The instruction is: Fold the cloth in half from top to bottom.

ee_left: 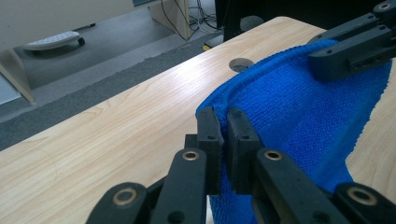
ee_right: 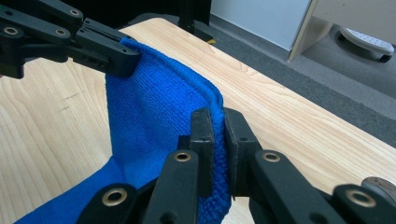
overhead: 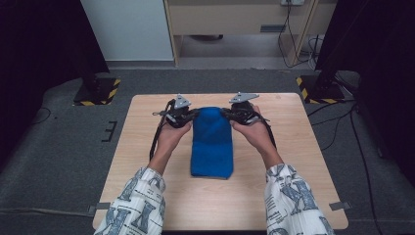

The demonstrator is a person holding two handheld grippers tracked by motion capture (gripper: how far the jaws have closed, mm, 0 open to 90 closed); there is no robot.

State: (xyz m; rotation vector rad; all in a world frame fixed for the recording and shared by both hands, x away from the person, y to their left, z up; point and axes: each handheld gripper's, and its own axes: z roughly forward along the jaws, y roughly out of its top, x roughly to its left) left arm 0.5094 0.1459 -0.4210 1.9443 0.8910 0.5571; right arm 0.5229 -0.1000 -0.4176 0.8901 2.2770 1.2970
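A: Near end of blue cloth [overhead: 211, 156] lying flat on the surface [overhead: 147, 196].

B: Far corners lifted, left tool [overhead: 192, 116] and right tool [overhead: 226, 113] both pinching the hem. Folded narrow already; probably folding over toward the near end left.

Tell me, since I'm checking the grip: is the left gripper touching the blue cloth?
Touching. The left gripper view shows the left gripper with its jaws pinched shut on the hemmed edge of the blue cloth.
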